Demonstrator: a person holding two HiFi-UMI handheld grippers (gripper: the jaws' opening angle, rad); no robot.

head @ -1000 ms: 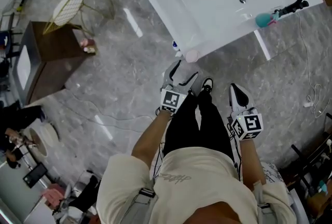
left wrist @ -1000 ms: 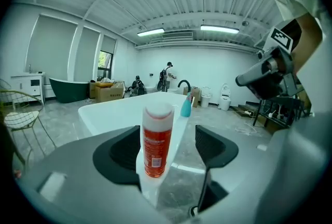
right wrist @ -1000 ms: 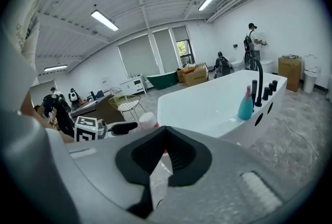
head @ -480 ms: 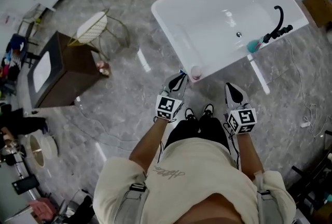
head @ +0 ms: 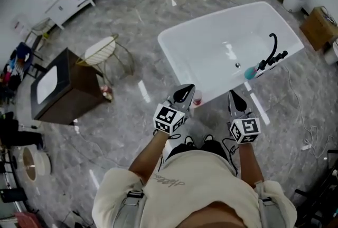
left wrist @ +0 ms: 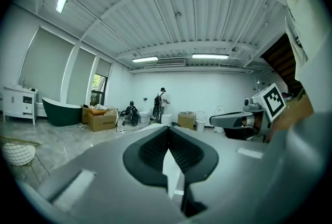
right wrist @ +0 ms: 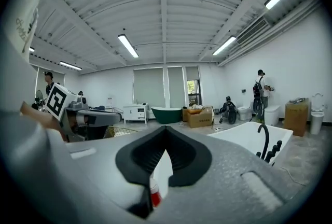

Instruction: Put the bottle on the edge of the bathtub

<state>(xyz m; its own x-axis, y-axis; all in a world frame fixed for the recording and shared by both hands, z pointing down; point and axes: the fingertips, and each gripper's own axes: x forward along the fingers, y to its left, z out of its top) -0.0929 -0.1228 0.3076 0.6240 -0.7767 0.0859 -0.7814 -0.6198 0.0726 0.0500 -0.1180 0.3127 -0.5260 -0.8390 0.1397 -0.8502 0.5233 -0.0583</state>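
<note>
Head view, looking steeply down: a person stands on a grey marble floor [head: 132, 16] facing a white bathtub [head: 177, 60], w/ a pair of tongs in each hand. The bottle [head: 197, 98], small w/ a pinkish cap, stands upright at the tub's near corner. It looks to be on the rim, tho the angle can't fully rule out the floor just beside it. It sits between the two tools, close to the left tongs [head: 185, 91] & apart from the right tongs [head: 234, 98]. Neither touches it. Left tongs are pressed together w/ nothing in them, per the left gripper view. Right tongs are also together at the tips & empty. In the right gripper view a red-and-white sliver, prob. the bottle, shows only through the gap beneath them. A black faucet [head: 272, 48] stands at the tub's far side. Progress, as a judgement: placement looks done, since the bottle is let go & upright at the edge. What's left is at most pulling both hands back.
</note>
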